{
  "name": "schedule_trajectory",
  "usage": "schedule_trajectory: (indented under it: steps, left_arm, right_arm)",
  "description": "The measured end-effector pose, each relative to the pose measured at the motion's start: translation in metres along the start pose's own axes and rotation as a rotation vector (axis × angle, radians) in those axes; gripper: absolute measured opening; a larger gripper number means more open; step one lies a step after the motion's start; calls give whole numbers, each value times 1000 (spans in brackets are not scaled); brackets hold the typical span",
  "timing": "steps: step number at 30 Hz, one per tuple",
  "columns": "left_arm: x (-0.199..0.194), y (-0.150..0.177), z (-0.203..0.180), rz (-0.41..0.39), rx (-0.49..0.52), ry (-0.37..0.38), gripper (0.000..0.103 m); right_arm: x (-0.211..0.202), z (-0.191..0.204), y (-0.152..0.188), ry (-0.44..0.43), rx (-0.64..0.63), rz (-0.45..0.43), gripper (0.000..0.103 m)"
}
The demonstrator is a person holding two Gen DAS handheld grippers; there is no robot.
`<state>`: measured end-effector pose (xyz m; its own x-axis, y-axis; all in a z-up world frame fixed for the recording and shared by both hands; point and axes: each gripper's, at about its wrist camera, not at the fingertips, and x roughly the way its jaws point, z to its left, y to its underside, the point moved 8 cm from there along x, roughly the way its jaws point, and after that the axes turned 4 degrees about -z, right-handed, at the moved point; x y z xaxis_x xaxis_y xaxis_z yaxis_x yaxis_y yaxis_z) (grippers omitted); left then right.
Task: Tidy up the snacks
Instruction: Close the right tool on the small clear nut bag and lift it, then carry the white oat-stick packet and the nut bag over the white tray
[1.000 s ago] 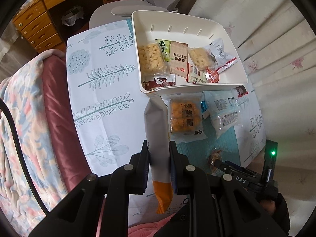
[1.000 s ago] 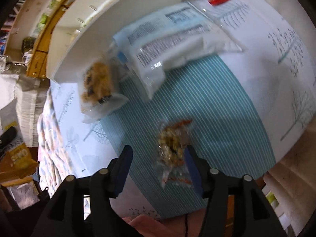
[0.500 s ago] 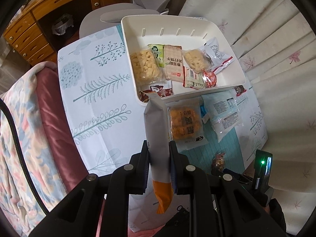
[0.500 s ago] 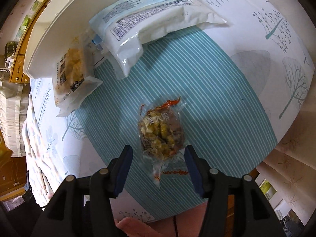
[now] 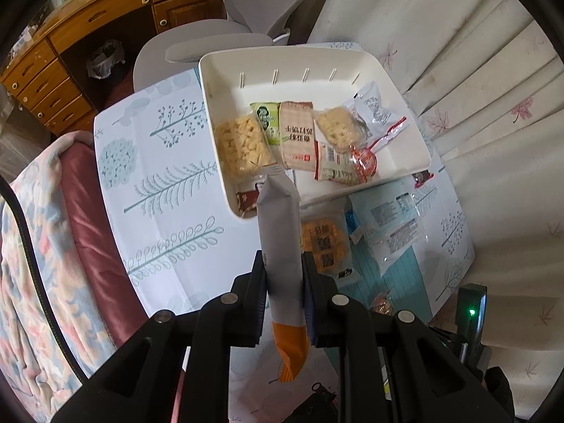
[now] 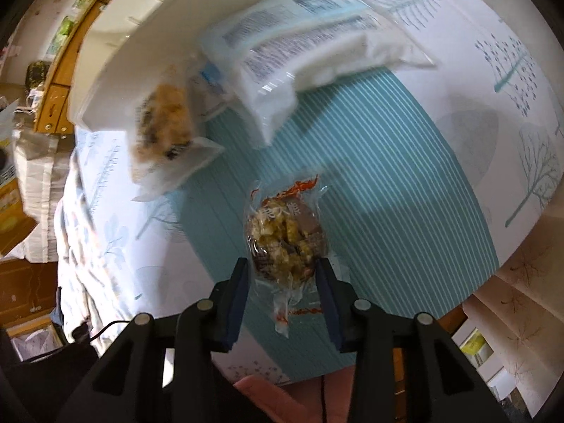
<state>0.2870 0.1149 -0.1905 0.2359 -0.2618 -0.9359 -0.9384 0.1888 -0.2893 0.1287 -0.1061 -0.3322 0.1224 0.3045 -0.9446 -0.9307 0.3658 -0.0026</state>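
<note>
Left wrist view
Left gripper (image 5: 284, 283): jaws clamped tight on a long grey-and-orange snack packet (image 5: 282, 246), pads pressing both its sides.
Packet and jaws: the packet runs lengthwise through the gap; its orange end hangs out below the pads, and its grey end reaches up over the near corner of the tray.
White tray (image 5: 405, 81): on the leaf-printed cloth (image 5: 158, 176) that covers the desk; it holds a yellow puffed-snack bag (image 5: 241, 148), a green packet (image 5: 266, 121), a beige cracker packet (image 5: 296, 134), a second small cracker bag (image 5: 336, 128) and a clear wrapper with red trim (image 5: 373, 112).
Loose snacks: an orange-yellow snack bag (image 5: 326, 243) and two clear packets with printed labels (image 5: 394, 222) lie on the cloth just beside the tray's near wall.
Surroundings: grey chair (image 5: 211, 42), wooden drawers (image 5: 46, 81), pale curtain (image 5: 476, 53), floral blanket (image 5: 31, 264) at the left.

Right wrist view
Right gripper (image 6: 284, 282): jaws closing around a small clear-wrapped nut snack (image 6: 285, 243); the pads sit at the wrapper's two sides, and whether they press it yet I cannot tell.
Snack and jaws: its body lies between the fingertips and just ahead of them, and its twisted tail trails back into the gap; it is over the teal striped patch (image 6: 370, 176) of the cloth.
Further off: the blurred orange-yellow bag and the labelled packets lie by the tray wall, well apart from the jaws.
</note>
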Motion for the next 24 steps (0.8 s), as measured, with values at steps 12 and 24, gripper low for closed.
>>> schedule_trajectory:
  steps: [12, 24]
  left_arm:
    - [2, -36, -6, -41, 4, -38, 16]
    - [24, -70, -15, -50, -45, -61, 16]
  right_arm:
    - [-53, 55, -56, -69, -163, -84, 38]
    - [-76, 94, -128, -88, -279, -203, 38]
